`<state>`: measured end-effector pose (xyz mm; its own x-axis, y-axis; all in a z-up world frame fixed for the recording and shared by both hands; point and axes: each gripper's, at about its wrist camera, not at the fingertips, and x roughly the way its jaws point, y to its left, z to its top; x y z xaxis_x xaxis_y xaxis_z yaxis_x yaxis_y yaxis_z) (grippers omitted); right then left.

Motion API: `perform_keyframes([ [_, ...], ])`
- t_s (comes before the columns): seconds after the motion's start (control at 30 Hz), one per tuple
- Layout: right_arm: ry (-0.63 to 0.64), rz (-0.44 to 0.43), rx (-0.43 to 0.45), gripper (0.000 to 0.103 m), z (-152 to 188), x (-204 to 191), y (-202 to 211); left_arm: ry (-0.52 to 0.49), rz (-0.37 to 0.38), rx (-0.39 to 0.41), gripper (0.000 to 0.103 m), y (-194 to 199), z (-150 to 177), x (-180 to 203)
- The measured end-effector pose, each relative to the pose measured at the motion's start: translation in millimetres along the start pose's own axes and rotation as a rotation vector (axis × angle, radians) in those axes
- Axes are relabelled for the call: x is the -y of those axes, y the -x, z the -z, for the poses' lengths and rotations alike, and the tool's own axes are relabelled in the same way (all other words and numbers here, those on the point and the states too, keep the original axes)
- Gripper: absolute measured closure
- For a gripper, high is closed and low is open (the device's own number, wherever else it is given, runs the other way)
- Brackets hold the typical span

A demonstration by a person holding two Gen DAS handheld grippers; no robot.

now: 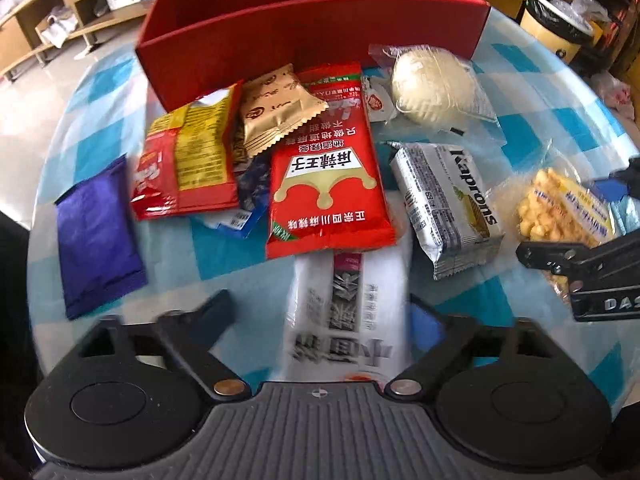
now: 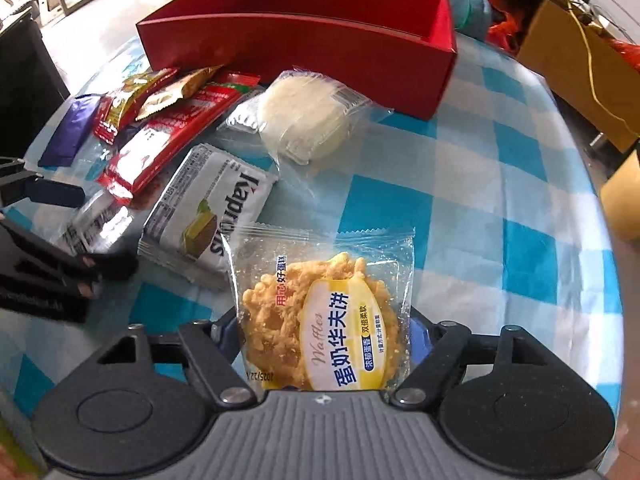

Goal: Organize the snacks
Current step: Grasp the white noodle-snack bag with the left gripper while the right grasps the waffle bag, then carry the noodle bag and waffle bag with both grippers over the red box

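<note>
My left gripper [image 1: 320, 312] hangs over a white snack packet [image 1: 348, 320] lying on the checked tablecloth. The packet sits between the jaws; the left finger [image 1: 218, 306] stands clear of it, so the gripper is open. My right gripper [image 2: 324, 332] is shut on a clear waffle packet [image 2: 320, 320] with a yellow label, its blue pads [image 2: 226, 332] pressing both sides. A red box [image 1: 312, 28] stands open at the back of the table. A red spicy-snack bag [image 1: 324, 184], a grey Kaprons packet [image 1: 448, 208] and a round white pastry [image 1: 432, 84] lie before it.
A purple packet [image 1: 96, 240], a red-yellow bag [image 1: 188, 160] and a gold sachet [image 1: 276, 112] lie at the left of the pile. The round table [image 2: 500, 200] has bare cloth on its right side. Cardboard boxes [image 2: 580, 72] and shelves [image 1: 48, 28] stand beyond the table.
</note>
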<state>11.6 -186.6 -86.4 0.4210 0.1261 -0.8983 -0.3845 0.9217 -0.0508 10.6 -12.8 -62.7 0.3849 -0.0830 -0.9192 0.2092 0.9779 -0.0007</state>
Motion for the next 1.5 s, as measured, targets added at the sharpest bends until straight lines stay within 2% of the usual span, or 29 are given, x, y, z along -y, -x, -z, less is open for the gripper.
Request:
perform_keyframes([
  [0.2,-0.038,-0.012,0.003,0.033,13.3,-5.1,11.9,0.044,0.047,-0.021,0.044,10.0,5.4,-7.4],
  [0.27,-0.049,-0.023,0.010,0.033,19.6,-8.5,17.9,0.046,0.069,-0.039,0.046,13.5,14.1,-7.5],
  [0.5,-0.061,-0.030,0.039,0.033,30.7,-19.0,34.7,0.010,0.068,-0.052,0.049,26.5,37.2,-5.1],
  [0.63,-0.063,-0.026,0.049,0.033,30.7,-20.2,37.0,0.001,0.054,-0.059,0.038,23.3,38.6,-1.2],
  [0.7,-0.059,-0.022,0.046,0.033,31.1,-20.8,36.1,-0.031,0.019,-0.033,0.014,22.6,35.1,4.2],
  [0.8,-0.053,-0.017,0.046,0.033,31.2,-22.0,35.4,-0.049,-0.027,-0.042,0.013,13.3,36.5,8.1],
  [0.83,-0.048,-0.016,0.046,0.033,30.4,-22.6,35.0,-0.018,-0.011,-0.049,0.015,12.6,36.6,4.6],
  [0.87,-0.044,-0.014,0.045,0.033,29.2,-23.3,34.8,-0.002,-0.004,-0.052,0.024,14.4,35.3,2.6],
  [0.9,-0.042,-0.012,0.046,0.033,27.8,-24.1,35.1,-0.006,-0.007,-0.048,0.037,17.5,34.7,2.4],
  [1.0,-0.043,-0.012,0.058,0.033,23.0,-25.9,37.6,-0.013,0.001,-0.058,0.048,22.3,34.2,3.4],
  [1.17,-0.047,-0.008,0.073,0.033,14.1,-31.0,40.4,0.045,0.046,-0.046,0.053,30.4,32.0,-8.3],
  [1.27,-0.050,-0.011,0.101,0.033,8.8,-35.0,46.2,0.063,0.075,0.002,0.054,42.0,27.8,-10.8],
  [1.37,-0.066,-0.019,0.120,0.034,6.7,-38.3,51.6,0.067,0.090,0.035,0.055,50.1,25.1,-12.0],
  [1.5,-0.080,-0.022,0.134,0.034,11.4,-42.3,57.6,0.076,0.085,0.036,0.056,52.3,26.1,-13.1],
])
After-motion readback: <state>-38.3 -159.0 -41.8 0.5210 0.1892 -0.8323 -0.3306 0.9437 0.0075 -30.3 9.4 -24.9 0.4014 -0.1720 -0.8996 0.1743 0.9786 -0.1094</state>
